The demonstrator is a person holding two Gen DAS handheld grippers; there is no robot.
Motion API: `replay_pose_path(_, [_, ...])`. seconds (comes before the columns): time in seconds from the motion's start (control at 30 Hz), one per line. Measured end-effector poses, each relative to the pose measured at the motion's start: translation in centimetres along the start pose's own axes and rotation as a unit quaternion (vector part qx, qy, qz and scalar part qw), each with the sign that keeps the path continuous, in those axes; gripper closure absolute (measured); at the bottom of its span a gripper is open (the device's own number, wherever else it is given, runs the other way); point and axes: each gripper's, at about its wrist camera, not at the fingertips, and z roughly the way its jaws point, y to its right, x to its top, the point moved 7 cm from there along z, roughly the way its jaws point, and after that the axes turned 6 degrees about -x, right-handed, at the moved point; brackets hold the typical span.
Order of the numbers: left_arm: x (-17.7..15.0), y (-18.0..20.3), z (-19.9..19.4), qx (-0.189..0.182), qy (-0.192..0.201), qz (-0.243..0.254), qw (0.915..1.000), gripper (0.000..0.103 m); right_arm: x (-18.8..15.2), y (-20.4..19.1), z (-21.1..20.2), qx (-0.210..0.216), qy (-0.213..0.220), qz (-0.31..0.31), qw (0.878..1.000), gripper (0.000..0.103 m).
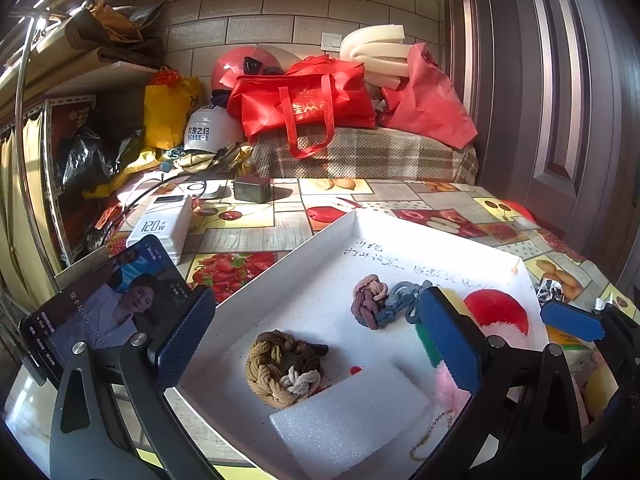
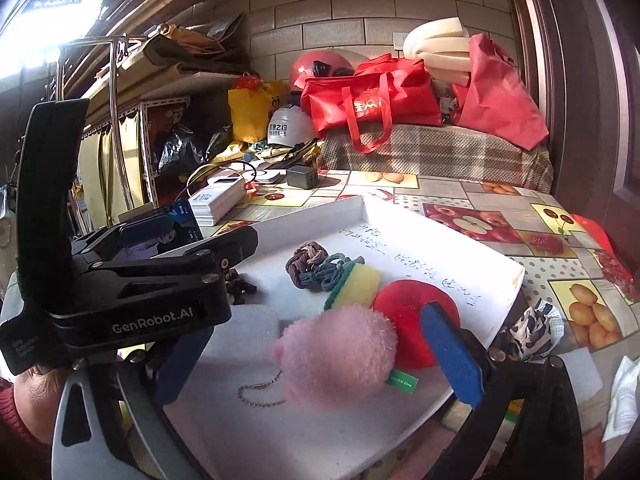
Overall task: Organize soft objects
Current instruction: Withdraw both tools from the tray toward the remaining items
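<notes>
A white tray [image 1: 280,264] on the table holds soft items. A brown braided hair tie [image 1: 280,368] and a white foam block [image 1: 352,416] lie between the wide-open fingers of my left gripper [image 1: 318,338], neither touched. Farther in lie a purple-and-blue braided tie [image 1: 376,304], a yellow-green sponge [image 2: 356,284] and a red plush [image 2: 412,308]. My right gripper [image 2: 320,360] is open around a pink plush ball [image 2: 336,352] with a bead chain, its pads clear of the plush. The left gripper [image 2: 192,232] crosses that view at the left.
A phone [image 1: 108,300] leans at the tray's left, with a white power bank [image 1: 164,224] and a black charger [image 1: 252,189] behind it. A patterned cloth [image 2: 532,328] lies off the tray's right side. Red bags [image 1: 304,108] and helmets pile up at the back.
</notes>
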Motion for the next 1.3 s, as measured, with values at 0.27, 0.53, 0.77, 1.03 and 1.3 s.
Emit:
replay_pose_path(0.27, [0.2,0.2,-0.7,0.012,0.020,0.009,0.9997,0.000,-0.4,0.4,-1.0,0.010,0.006,0.011,1.000,0.000])
replay_pose_path(0.53, [0.3,1.0,-1.6,0.021,0.039,0.027,0.9987,0.000,-1.2,1.1,-2.6,0.015,0.008,0.022,1.000,0.000])
replay_pose_path(0.77, [0.0,2.0,-2.2,0.022,0.044,0.037,0.9981,0.000,-1.6,2.6,-5.8,0.034,0.049,0.046,0.997,0.000])
replay_pose_path(1.03, [-0.4,3.7,-3.8,0.001,0.059,0.041,0.9974,0.000,-0.8,8.5,-11.7,0.012,0.177,0.107,0.978,0.000])
replay_pose_path(1.3, [-1.3,7.5,-4.8,-0.059,0.049,0.064,0.9950,0.000,-2.0,17.0,-12.5,-0.091,0.136,0.146,0.976,0.000])
